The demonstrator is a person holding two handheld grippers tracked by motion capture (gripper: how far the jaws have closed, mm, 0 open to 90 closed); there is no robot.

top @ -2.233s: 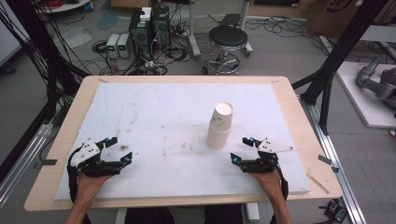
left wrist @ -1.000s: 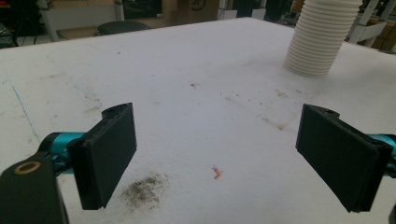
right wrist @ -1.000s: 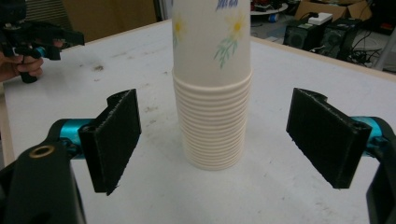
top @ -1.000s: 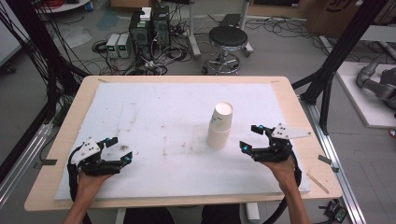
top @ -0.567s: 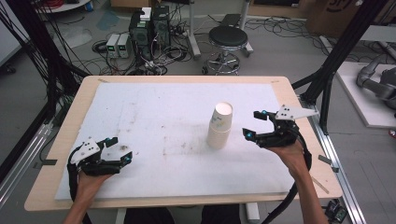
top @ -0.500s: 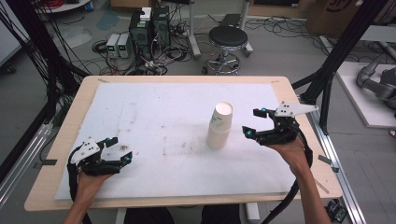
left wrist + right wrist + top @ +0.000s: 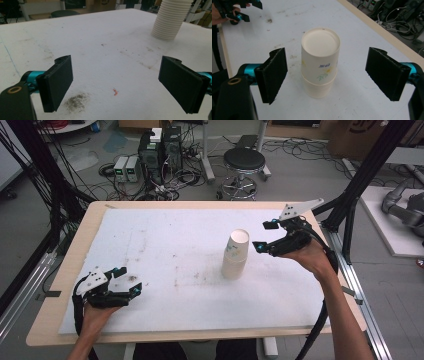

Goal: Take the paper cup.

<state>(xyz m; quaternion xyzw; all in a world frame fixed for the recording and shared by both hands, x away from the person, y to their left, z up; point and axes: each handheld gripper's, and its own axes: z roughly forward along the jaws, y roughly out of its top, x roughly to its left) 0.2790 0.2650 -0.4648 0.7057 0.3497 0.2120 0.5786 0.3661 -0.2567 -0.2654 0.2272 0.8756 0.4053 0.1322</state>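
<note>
- Right gripper (image 7: 265,236) held up off the table, just right of the paper cup stack (image 7: 235,254), jaws spread wide, nothing between the pads.
- From the right gripper view, right gripper (image 7: 327,75) looks down at the stack (image 7: 320,62), which sits in the gap between the two black jaws; neither pad touches it.
- Stack = upside-down paper cups nested together, flat bottom of the top cup facing up, small flower print and blue lettering on its side.
- Stack stands upright on the white table mat (image 7: 165,240), right of the mat's centre, nothing else close by.
- Left gripper (image 7: 129,281) low at the near left corner of the mat, resting on or just over it, can't tell which; jaws apart and empty.
- Left gripper view: left gripper (image 7: 115,85) has bare mat between its pads, plus a dark smudge (image 7: 76,100) and a tiny orange speck (image 7: 115,92); ribbed side of the cup stack (image 7: 169,20) far off, upper right.
- Left gripper well apart from the stack.
- Mat has grey scuffs and stains, lies on a wooden tabletop (image 7: 95,220).
- Behind the table: black stool (image 7: 244,160), computer boxes and tangled cables (image 7: 160,150) on the floor.
</note>
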